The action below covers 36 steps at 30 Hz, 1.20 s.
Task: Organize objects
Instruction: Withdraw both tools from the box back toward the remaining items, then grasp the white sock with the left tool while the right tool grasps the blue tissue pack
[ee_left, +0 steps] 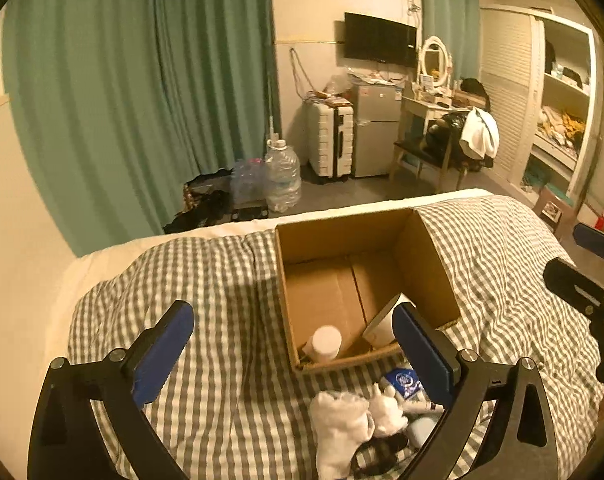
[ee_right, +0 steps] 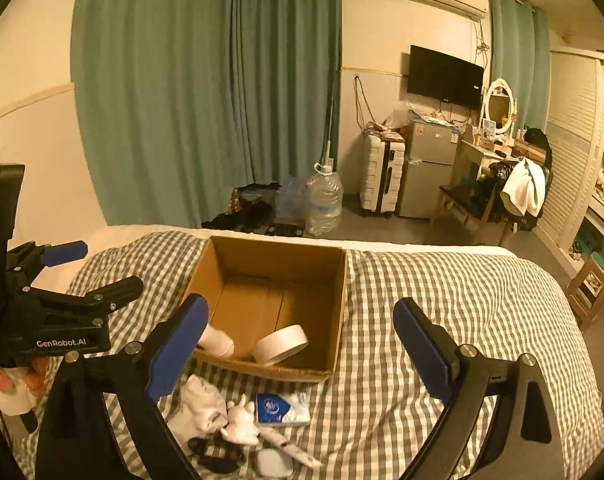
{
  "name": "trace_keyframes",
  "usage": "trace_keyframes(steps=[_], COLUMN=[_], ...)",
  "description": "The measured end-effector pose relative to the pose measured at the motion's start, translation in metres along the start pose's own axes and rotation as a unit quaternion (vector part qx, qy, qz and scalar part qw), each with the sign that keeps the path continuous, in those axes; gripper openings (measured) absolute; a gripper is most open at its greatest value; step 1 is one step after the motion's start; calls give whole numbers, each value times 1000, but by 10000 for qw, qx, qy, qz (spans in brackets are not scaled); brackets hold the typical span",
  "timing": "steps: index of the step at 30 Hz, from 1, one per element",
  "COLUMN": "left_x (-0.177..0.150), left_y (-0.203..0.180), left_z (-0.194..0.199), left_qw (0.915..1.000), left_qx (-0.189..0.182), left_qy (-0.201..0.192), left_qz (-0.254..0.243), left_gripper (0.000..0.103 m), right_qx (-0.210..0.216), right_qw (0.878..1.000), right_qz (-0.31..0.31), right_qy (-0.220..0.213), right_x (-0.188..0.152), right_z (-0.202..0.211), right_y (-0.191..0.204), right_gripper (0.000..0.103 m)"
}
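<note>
An open cardboard box [ee_left: 341,240] [ee_right: 278,252] stands on the checked bed cover. Inside lie a white bottle [ee_left: 323,343] [ee_right: 218,342] and a white tape roll [ee_left: 383,324] [ee_right: 281,344]. In front of the box lies a small pile: a white sock [ee_left: 341,424] [ee_right: 202,404], a white figurine [ee_right: 242,420], a blue tissue pack [ee_left: 401,382] [ee_right: 282,409], a thin tube [ee_right: 290,448] and a dark item [ee_right: 214,454]. My left gripper [ee_left: 294,332] is open and empty, above the cover beside the box. My right gripper [ee_right: 302,324] is open and empty, over the box's near edge.
The bed [ee_right: 461,300] with its checked cover ends at a white far edge. Beyond are green curtains [ee_right: 206,92], water jugs [ee_right: 323,204], a suitcase [ee_right: 381,180], a small fridge [ee_right: 429,168], a dresser and chair with clothes [ee_right: 501,188], and shelves at the right.
</note>
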<state>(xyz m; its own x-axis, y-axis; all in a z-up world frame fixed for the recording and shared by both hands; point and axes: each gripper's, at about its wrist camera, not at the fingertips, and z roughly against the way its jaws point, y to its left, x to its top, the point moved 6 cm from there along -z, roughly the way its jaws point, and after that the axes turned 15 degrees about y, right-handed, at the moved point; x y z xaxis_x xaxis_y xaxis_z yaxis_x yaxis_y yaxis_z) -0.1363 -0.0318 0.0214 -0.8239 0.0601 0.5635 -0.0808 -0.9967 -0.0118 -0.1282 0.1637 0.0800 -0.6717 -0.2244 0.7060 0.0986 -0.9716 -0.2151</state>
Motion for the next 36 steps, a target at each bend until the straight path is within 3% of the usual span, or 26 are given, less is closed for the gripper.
trace_keyframes(steps=[8, 12, 21, 32, 36], left_x=[-34, -54, -106, -139, -139], left_y=[-1, -3, -9, -32, -39], left_z=[-11, -27, -98, -159, -173], left_qw=[9995, 9992, 9966, 9892, 9875], left_qx=[-82, 93, 289, -60, -131], left_qy=[95, 112, 668, 1462, 1568], left_qz=[299, 371, 378, 26, -68], left_gripper=[102, 102, 102, 102, 102], right_qx=[-174, -113, -185, -104, -13], right_qw=[9995, 9994, 9951, 9856, 9823], right_qz=[222, 199, 68, 15, -131], right_qy=[171, 265, 973, 1687, 1869], right_x=[-29, -40, -83, -120, -126], right_z=[2, -11, -95, -169, -184], right_y=[13, 14, 13, 16, 9], right_gripper=[94, 94, 94, 94, 94])
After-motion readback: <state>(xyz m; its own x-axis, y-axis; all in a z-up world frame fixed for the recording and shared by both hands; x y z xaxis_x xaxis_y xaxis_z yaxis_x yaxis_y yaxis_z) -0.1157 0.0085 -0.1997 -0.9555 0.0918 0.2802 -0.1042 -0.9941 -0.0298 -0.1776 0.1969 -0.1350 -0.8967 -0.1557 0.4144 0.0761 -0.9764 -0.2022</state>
